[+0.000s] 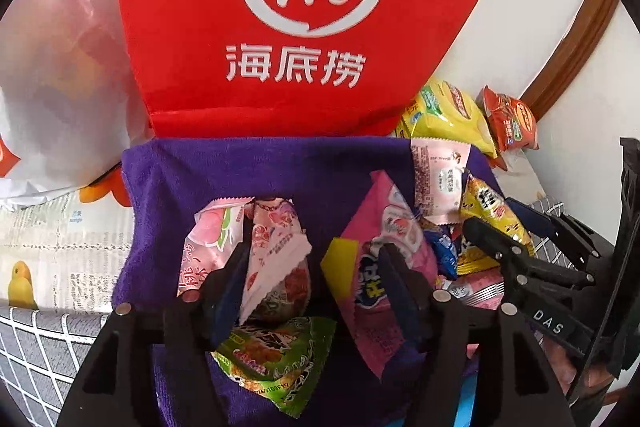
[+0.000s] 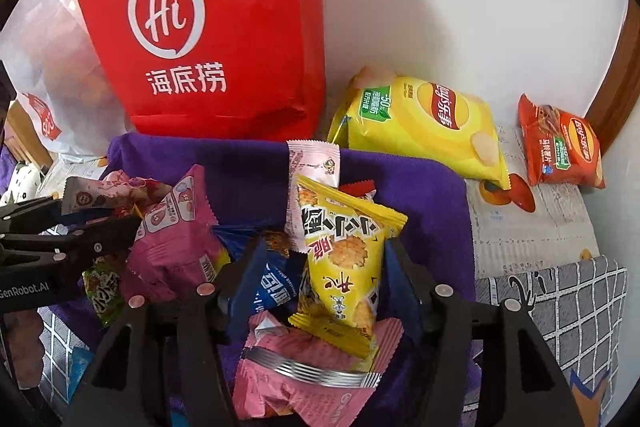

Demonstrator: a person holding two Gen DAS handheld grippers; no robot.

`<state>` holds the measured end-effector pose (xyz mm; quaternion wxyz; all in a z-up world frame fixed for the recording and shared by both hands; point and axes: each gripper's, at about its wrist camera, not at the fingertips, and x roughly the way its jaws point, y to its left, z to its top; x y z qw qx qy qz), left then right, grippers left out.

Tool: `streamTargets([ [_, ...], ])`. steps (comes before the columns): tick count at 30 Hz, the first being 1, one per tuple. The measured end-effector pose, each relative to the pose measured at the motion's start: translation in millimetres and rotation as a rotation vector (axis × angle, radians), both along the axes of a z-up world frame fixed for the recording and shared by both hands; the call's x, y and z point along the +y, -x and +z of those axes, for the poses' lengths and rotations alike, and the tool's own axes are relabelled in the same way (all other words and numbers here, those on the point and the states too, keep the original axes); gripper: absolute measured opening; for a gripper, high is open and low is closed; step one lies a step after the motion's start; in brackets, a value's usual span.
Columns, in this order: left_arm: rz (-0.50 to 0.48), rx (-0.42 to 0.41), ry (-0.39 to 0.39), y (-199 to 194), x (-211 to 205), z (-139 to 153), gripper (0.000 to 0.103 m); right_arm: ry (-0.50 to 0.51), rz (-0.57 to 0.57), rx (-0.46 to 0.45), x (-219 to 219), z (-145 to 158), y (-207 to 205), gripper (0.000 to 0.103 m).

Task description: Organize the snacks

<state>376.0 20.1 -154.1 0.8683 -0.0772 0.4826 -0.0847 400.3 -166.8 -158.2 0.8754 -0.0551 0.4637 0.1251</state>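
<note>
1. Left gripper (image 1: 312,267): jaws apart, released, hanging over the purple cloth (image 1: 280,167); pale pink peach packet (image 1: 276,251) and pink snack packet (image 1: 384,267) lying in the gap between the fingers, no pad seen pressing on either.
2. Just below that gap, nearer the camera: green snack packet (image 1: 276,359), flat on the purple cloth.
3. Right gripper (image 2: 316,267): jaws apart too, released, over the right part of the purple cloth; yellow cracker packet (image 2: 344,267) standing tilted between the fingers, blue packet (image 2: 268,283) beside it on the left, dark pink packet (image 2: 312,379) under both; contact with the pads not clear.
4. Behind the yellow cracker packet, toward the far edge of the purple cloth: long pale pink sachet (image 2: 314,163), leaning upright.
5. Whole snack heap resting on the purple cloth, in two loose clusters, one under each gripper.
6. Beyond the far edge of the purple cloth: red paper bag (image 2: 208,27), upright, white logo facing the cameras.
7. Right of the purple cloth, off it: yellow crisp bag (image 2: 424,123) near the corner, orange-red crisp bag (image 2: 560,147) further right, both on a printed sheet (image 2: 532,219).
8. Left of the purple cloth: white plastic bag (image 1: 60,87) beside the red paper bag.
</note>
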Motion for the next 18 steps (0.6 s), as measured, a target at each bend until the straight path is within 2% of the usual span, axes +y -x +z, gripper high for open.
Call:
streamTargets([
  [4, -0.003, -0.023, 0.011, 7.0, -2.9, 11.3, 0.078, -0.009, -0.01, -0.009, -0.7, 11.8, 5.7, 0.06],
  [9, -0.026, -0.048, 0.0, 24.2, -9.5, 30.6, 0.079, -0.037, -0.035, -0.027, -6.9, 33.1, 20.4, 0.06],
  [12, -0.023, -0.071, -0.007, 40.4, -8.1, 46.9, 0.084, -0.036, -0.043, -0.049, -9.6, 49.6, 34.5, 0.065],
  [18, -0.009, -0.092, -0.017, 80.4, -9.6, 72.4, 0.087, -0.05, -0.066, -0.069, -20.0, 80.2, 73.9, 0.067],
])
